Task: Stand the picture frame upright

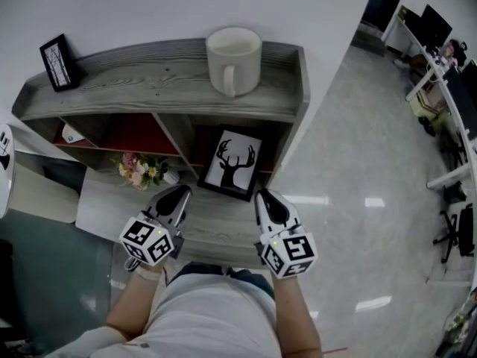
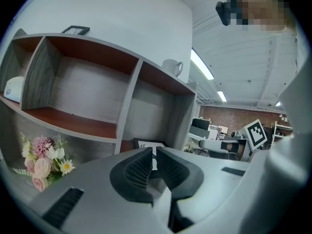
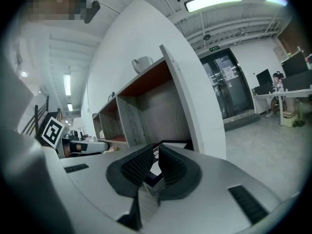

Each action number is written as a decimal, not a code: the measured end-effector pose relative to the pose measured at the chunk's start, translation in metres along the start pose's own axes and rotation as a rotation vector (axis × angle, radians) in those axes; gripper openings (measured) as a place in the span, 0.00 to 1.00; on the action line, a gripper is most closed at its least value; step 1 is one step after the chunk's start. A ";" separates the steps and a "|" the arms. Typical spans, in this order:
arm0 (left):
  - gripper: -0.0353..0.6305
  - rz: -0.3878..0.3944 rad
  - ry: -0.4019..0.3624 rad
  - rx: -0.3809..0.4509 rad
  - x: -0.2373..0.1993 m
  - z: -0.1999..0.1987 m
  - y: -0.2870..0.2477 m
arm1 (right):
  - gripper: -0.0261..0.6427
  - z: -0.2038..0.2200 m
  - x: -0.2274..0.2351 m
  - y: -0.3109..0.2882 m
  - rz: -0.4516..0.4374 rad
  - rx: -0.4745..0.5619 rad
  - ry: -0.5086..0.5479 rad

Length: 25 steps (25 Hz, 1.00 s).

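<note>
Left tool, right tool, closed, aimed forward, flanking picture frame

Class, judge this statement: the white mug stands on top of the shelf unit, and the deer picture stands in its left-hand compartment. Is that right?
Not quite. The white mug does stand on top of the shelf unit, but the deer picture stands in its right-hand compartment, as the head view shows.

**Grey shelving in a bright office**

A grey wooden shelf unit with red-brown inner boards stands against a white wall. The pale, glossy floor mirrors the lamps. Strip lights run overhead, and a white desk stands well off.
</note>
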<state>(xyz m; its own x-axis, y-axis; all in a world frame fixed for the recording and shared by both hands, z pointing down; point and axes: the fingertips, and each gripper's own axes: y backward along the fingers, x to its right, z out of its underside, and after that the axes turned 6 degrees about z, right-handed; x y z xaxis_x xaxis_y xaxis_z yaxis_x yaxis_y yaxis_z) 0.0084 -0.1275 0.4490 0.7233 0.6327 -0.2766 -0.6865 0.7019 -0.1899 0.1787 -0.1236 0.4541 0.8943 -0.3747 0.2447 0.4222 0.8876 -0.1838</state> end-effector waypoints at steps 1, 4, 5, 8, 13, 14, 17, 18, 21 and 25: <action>0.08 0.003 0.007 -0.007 -0.004 0.000 -0.003 | 0.07 0.001 0.002 -0.003 0.010 -0.014 -0.018; 0.08 0.023 0.035 -0.036 -0.017 0.003 -0.011 | 0.07 0.004 0.008 -0.014 0.027 -0.044 -0.101; 0.08 0.031 0.042 -0.046 -0.021 0.004 -0.013 | 0.08 0.005 0.011 -0.017 0.034 -0.050 -0.123; 0.08 0.048 0.057 -0.082 -0.033 0.010 -0.021 | 0.08 0.009 0.018 -0.026 0.068 -0.071 -0.146; 0.10 0.093 0.096 -0.122 -0.045 0.021 -0.034 | 0.23 0.025 0.021 -0.041 0.085 -0.130 -0.195; 0.11 0.106 0.101 -0.127 -0.046 0.022 -0.037 | 0.23 0.028 0.023 -0.044 0.088 -0.140 -0.210; 0.18 0.148 0.120 -0.150 -0.045 0.027 -0.045 | 0.25 0.037 0.027 -0.051 0.104 -0.171 -0.247; 0.20 0.161 0.125 -0.162 -0.045 0.029 -0.048 | 0.25 0.039 0.029 -0.053 0.109 -0.184 -0.259; 0.24 0.182 0.130 -0.199 -0.046 0.036 -0.056 | 0.27 0.048 0.030 -0.061 0.107 -0.237 -0.279; 0.26 0.205 0.157 -0.237 -0.049 0.045 -0.065 | 0.31 0.056 0.030 -0.070 0.109 -0.294 -0.294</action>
<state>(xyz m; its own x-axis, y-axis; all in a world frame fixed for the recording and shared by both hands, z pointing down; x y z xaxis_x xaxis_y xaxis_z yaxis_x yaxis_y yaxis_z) 0.0206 -0.1893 0.5171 0.5611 0.6815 -0.4699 -0.8277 0.4582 -0.3239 0.1674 -0.1813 0.5277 0.8736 -0.1535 0.4618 0.3903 0.7877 -0.4766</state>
